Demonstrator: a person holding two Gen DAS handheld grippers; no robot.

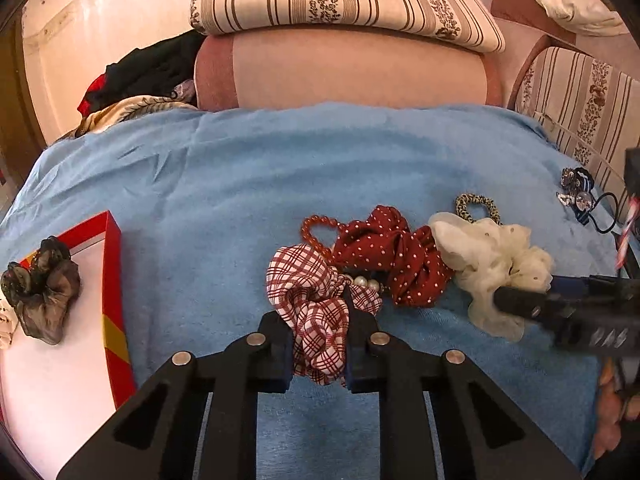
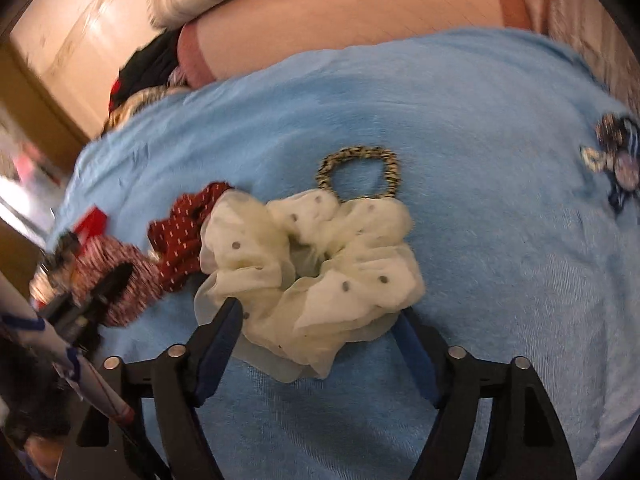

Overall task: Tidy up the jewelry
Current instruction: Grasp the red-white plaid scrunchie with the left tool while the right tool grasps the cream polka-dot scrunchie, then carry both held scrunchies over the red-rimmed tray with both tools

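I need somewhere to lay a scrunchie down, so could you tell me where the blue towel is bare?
The blue towel is bare between the scrunchie row and the pink cushion, and between the red-rimmed tray and the plaid scrunchie. It is crowded from that scrunchie through the red dotted scrunchie to the cream scrunchie.
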